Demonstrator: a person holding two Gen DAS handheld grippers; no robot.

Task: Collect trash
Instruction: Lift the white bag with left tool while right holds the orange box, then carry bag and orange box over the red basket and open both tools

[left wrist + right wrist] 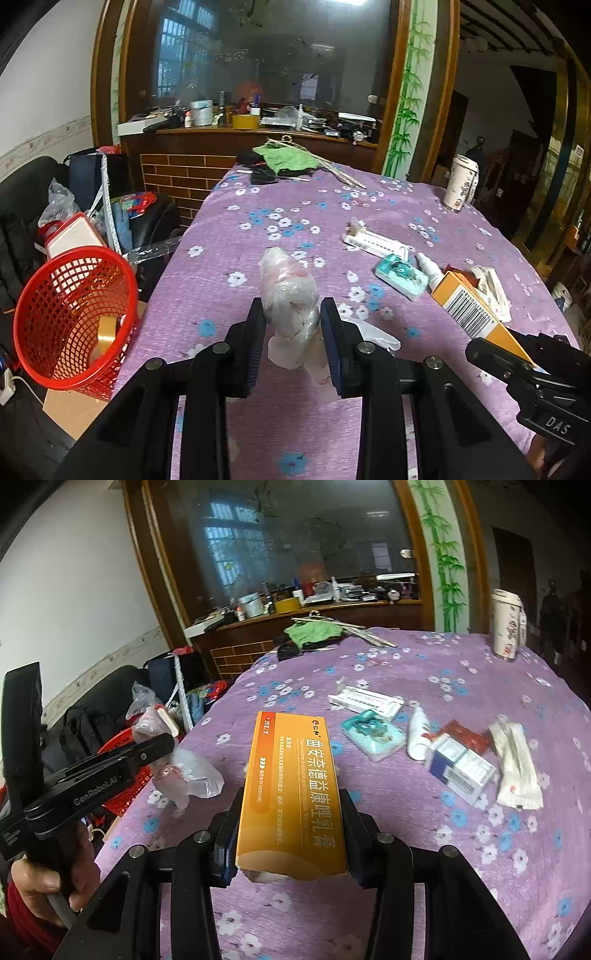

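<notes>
My left gripper [292, 319] is shut on a crumpled clear plastic bag [288, 291] and holds it over the purple flowered tablecloth [258, 221]. It shows from the side in the right wrist view [162, 751], with the plastic bag [192, 775] hanging from it. My right gripper [291, 834] is shut on an orange medicine box [293, 790], held above the table; the orange box [472, 310] also shows at the right of the left wrist view. A red mesh basket [74, 317] stands off the table's left edge with a tape roll [105, 332] inside.
More litter lies on the cloth: a white box [365, 699], a teal packet [373, 734], a white bottle [419, 734], a blue-white box [460, 770], a white wrapper [517, 768]. A paper cup [508, 626] stands far right. Green cloth [314, 631] lies at the back.
</notes>
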